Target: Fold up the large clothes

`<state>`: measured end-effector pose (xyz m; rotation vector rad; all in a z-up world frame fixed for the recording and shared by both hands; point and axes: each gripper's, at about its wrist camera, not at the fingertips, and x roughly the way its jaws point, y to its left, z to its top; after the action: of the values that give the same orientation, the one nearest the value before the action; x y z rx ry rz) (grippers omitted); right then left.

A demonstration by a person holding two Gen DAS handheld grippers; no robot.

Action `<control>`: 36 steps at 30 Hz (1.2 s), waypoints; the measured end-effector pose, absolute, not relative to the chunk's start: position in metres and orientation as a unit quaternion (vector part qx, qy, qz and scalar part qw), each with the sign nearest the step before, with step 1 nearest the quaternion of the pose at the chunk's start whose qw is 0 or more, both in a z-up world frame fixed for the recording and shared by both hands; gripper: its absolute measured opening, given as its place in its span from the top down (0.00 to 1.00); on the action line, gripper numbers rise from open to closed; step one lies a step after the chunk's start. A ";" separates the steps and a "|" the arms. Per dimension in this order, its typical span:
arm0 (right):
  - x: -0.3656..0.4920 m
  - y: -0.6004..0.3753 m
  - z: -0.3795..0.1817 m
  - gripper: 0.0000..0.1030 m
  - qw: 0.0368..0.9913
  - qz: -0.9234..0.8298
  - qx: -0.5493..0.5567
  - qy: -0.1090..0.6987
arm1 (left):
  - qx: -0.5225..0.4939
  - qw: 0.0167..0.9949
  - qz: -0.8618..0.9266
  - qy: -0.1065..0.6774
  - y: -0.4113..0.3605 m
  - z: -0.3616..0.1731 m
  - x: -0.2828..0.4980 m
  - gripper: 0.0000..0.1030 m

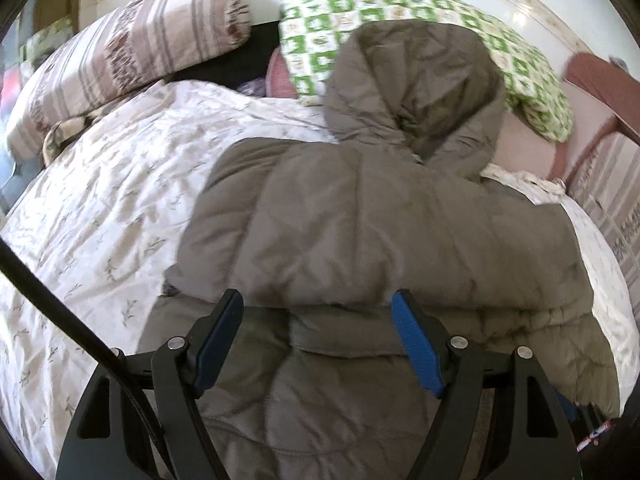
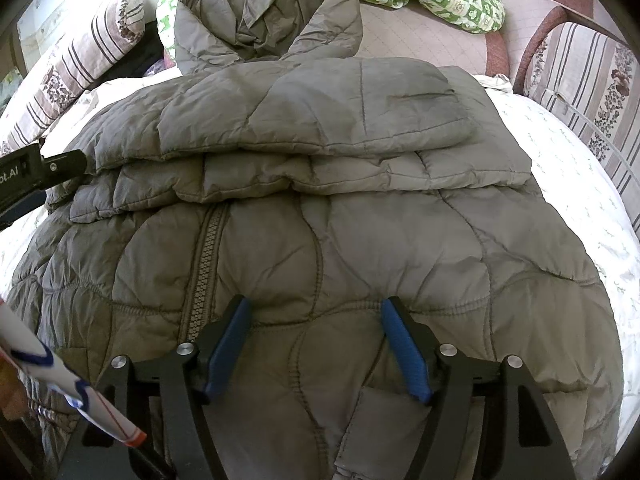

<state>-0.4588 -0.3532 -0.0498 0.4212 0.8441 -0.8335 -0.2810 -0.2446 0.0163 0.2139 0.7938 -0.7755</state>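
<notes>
The left gripper [image 1: 318, 304] stands with its jaws wide apart above the jacket [image 1: 360, 240]. Its blue pads [image 1: 416, 344] flank a folded band of quilted fabric, but neither pad presses on it; nothing is held. A black cable [image 1: 60, 312] runs diagonally past the left side of this gripper.

The right gripper [image 2: 314, 310] also stands with its jaws spread wide. Its blue pads [image 2: 404, 348] hover over the jacket front just right of the zipper [image 2: 204, 264]; the fabric between them is not pinched. In the right wrist view, the left gripper's black body enters from the left edge beside the folded sleeves.

The jacket, a grey-brown quilted garment with a hood [image 2: 264, 12], lies on the bed [image 1: 100, 200], front side up, in the middle of the white patterned cover. Both sleeves [image 2: 320, 120] are folded across the chest and lie stacked one on the other. The hood points toward the head end of the bed and rests against a green-and-white checked pillow [image 1: 320, 12].

A brown-striped pillow [image 1: 120, 52] lies toward the far left corner of the bed. A striped chair [image 2: 580, 76] with a reddish frame stands beyond the right edge of the bed. A white wrapper-like item [image 2: 60, 380] with blue and red marks shows at the lower left of the right wrist view; what it is cannot be told.
</notes>
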 end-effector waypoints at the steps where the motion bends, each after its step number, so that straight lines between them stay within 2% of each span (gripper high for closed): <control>1: -0.459 -0.353 -0.049 0.28 0.807 -0.391 0.196 0.397 | 0.095 0.845 -0.360 0.384 -0.241 0.015 -0.274 0.26; 6: -0.457 -0.351 -0.034 0.27 0.804 -0.387 0.192 0.408 | 0.061 0.845 -0.343 0.405 -0.228 0.015 -0.253 0.26; 18: -0.431 -0.379 0.043 0.27 0.837 -0.382 0.209 0.332 | 0.076 0.859 -0.334 0.380 -0.230 0.021 -0.253 0.26; 28: -0.377 -0.399 -0.005 0.27 0.820 -0.359 0.233 0.380 | 0.085 0.858 -0.327 0.386 -0.234 0.016 -0.248 0.26; 36: -0.372 -0.393 -0.025 0.20 0.820 -0.361 0.196 0.398 | 0.095 0.857 -0.328 0.385 -0.239 0.011 -0.249 0.26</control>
<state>-0.3723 -0.3933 -0.0249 0.4179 0.8473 -0.7677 -0.2495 -0.2389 0.0113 0.1999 0.8089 -0.6897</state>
